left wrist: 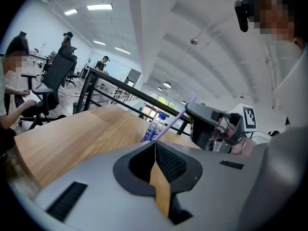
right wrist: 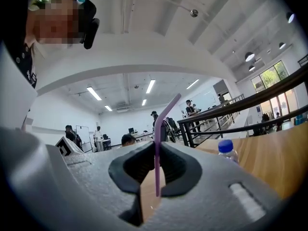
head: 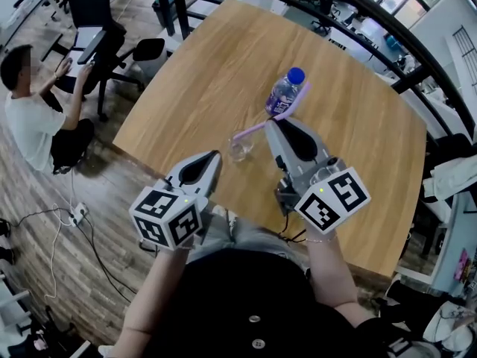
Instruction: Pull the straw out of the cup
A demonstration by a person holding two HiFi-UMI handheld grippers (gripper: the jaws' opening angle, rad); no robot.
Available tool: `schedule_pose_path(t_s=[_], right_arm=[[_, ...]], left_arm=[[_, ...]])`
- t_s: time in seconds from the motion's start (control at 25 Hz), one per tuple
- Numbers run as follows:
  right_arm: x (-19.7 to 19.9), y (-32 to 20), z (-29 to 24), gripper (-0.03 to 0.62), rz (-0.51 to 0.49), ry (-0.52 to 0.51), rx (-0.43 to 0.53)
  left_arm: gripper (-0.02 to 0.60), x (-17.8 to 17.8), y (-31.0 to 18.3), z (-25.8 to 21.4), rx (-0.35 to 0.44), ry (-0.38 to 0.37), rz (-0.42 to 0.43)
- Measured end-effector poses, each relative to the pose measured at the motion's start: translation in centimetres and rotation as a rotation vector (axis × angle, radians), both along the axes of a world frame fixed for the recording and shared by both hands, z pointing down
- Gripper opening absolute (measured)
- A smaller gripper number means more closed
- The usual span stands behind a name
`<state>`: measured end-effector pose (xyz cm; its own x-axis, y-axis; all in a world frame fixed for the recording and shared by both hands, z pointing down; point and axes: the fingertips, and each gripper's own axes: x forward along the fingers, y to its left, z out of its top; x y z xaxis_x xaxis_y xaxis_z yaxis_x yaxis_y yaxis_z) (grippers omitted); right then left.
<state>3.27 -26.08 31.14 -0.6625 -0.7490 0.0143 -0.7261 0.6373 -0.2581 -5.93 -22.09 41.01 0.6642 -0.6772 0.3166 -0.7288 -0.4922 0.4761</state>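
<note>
A small clear cup (head: 240,151) stands on the wooden table (head: 216,66) near its front edge. A purple bent straw (head: 252,129) slants up to the right above it, its lower end over the cup's rim. My right gripper (head: 272,123) is shut on the straw (right wrist: 166,112), which passes between its tips (right wrist: 156,146) and bends above them. My left gripper (head: 218,155) sits just left of the cup, and whether it touches the cup is unclear. Its jaws (left wrist: 155,143) meet with nothing showing between them. The straw (left wrist: 171,121) also rises beyond the left gripper's tips.
A clear water bottle (head: 286,92) with a blue cap lies on the table behind the cup. A person (head: 37,118) sits at a desk to the far left beside an office chair (head: 112,43). A black railing (head: 373,21) curves round the table's far side.
</note>
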Motion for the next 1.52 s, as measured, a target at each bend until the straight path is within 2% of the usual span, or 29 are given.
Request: schedule_pose_path(t_s=[0.2,0.6,0.8,0.96,1.16,1.32,1.52], right_arm=[[0.0,0.4,-2.0,0.031,-0.002,-0.017,0.056],[2.1,2.0,-6.6,0.031,0.086,-0.152,0.213],[3.2,2.8,-8.1,0.031,0.085,-0.238,0.26],[3.6,3.2,-8.4,0.031,0.082,-0.268,0.267],[3.8,3.5,-8.1,0.031,0.076,-0.31,0.25],[3.9,3.7,-7.7,0.031,0.068,-0.333,0.244],[3.7,4.1,-7.1,0.031,0.052,-0.338,0.228]], left_arm=[[0.017,0.0,-0.6,-1.0,0.028,0.006,0.014],[0.017,0.9,-1.7,-3.3,0.098,0.03,0.037],[0.017,1.6,-1.9,-5.1,0.159,0.091,0.064],[0.017,1.8,-1.9,-6.7,0.208,0.142,0.075],[0.016,2.6,-1.3,-7.7,0.228,0.195,0.134],[0.017,2.6,-1.0,-8.0,0.252,0.189,0.141],[0.016,2.0,-0.8,-7.9,0.25,0.19,0.1]])
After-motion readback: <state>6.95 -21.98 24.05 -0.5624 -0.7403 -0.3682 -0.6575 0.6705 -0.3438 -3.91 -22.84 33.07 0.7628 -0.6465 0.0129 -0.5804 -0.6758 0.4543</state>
